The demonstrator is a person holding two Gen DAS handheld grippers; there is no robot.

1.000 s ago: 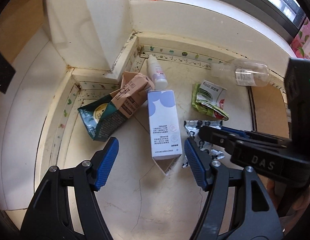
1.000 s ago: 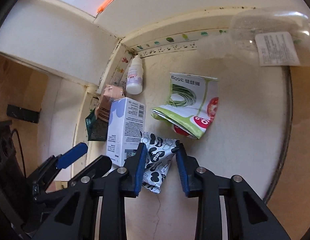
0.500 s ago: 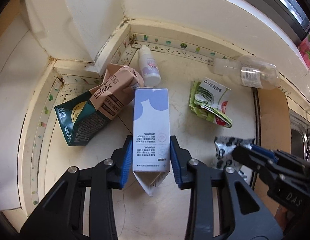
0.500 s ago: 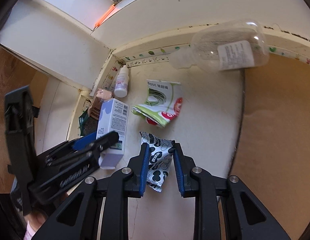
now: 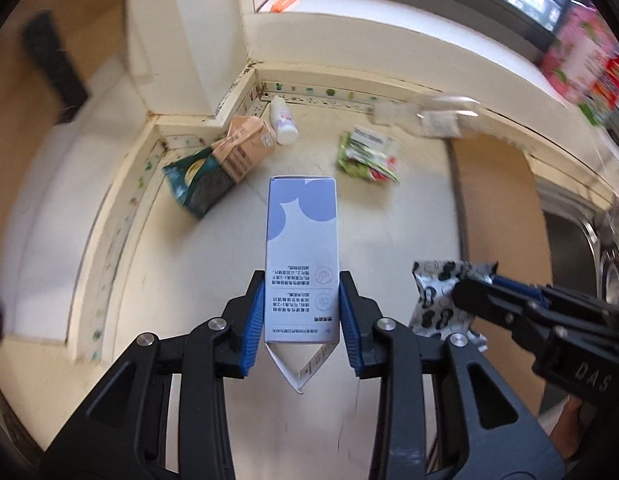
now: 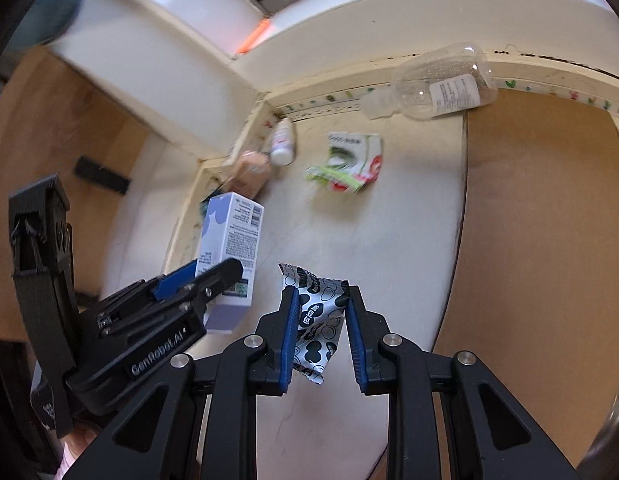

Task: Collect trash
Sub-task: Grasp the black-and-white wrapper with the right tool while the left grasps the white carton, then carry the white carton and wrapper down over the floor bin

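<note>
My left gripper [image 5: 302, 318] is shut on a white and lilac carton box [image 5: 301, 252] and holds it above the counter; the box also shows in the right wrist view [image 6: 229, 248]. My right gripper [image 6: 320, 330] is shut on a black-and-white patterned wrapper [image 6: 317, 320], lifted off the counter; the wrapper also shows in the left wrist view [image 5: 441, 300]. On the counter lie a green wrapper [image 5: 367, 154], a small white bottle [image 5: 283, 126], a tan carton [image 5: 245, 148], a dark green bag [image 5: 197, 182] and a clear plastic bottle [image 6: 437, 88].
A cream counter [image 6: 389, 240] meets a wall corner at the back left. A brown board [image 6: 541, 248] lies on the right. A metal sink [image 5: 581, 256] is at the far right. An orange object [image 5: 284, 1] rests on the window ledge.
Both grippers rose and pulled back from the counter. The left one lifted the carton box, the right one lifted the patterned wrapper.
</note>
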